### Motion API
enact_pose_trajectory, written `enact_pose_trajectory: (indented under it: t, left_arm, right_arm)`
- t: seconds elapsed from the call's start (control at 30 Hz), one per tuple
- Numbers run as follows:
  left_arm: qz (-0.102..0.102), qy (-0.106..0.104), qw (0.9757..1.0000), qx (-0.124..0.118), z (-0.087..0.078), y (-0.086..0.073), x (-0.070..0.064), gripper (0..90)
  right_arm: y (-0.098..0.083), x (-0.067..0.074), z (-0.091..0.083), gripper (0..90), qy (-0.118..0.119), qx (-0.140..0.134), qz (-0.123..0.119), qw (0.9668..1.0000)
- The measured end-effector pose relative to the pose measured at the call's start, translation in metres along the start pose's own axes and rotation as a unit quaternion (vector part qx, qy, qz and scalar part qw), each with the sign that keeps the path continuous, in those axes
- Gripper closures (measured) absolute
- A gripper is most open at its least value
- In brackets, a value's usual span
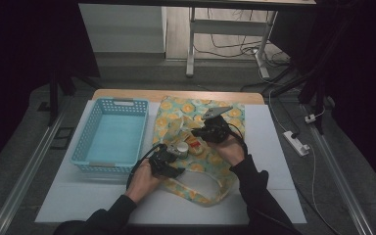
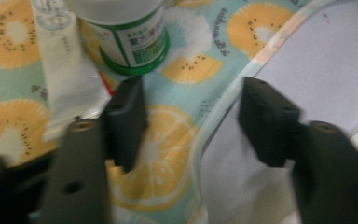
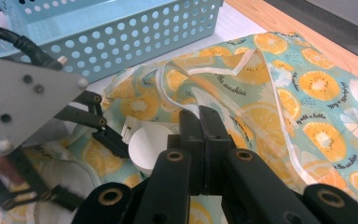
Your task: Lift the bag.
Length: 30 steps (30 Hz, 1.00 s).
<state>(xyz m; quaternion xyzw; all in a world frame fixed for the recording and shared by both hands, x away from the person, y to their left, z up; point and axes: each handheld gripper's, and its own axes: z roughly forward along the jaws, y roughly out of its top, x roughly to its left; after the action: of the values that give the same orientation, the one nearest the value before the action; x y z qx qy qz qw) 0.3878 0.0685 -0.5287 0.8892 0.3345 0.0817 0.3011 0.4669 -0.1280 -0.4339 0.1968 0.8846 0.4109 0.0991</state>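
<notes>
My high view is dim with black edges. My left claw point(image 2: 191, 121) view is motion-blurred; the right claw view stays bright and sharp.

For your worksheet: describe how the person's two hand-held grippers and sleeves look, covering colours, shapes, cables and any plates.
Both arms wear dark long sleeves. The left gripper and right gripper are black, each with two blocky black jaws on hinged links with round bolt holes. A black cable loops from the left gripper. A grey three-cornered plate with small holes and screws tops the right gripper.
</notes>
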Motion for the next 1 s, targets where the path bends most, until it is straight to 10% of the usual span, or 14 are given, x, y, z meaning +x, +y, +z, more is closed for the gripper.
enact_pose_trajectory:
  t: [0.37,0.7,1.0]
  left_arm:
    - [-0.036,0.001,0.9993,0.008,0.0,0.005,0.001,88.2]
    - [-0.06,0.018,0.9975,0.035,-0.001,0.014,-0.004,89.9]
    - [-0.069,-0.016,0.9973,0.015,-0.011,0.019,-0.002,90.0]
  right_arm:
    - [0.0,0.0,-0.001,89.9,-0.001,-0.001,0.0,1.0]
    - [0.001,-0.002,-0.002,89.9,-0.001,-0.003,0.003,1.0]
    - [0.003,-0.003,-0.009,90.0,0.001,-0.012,0.009,0.9999]
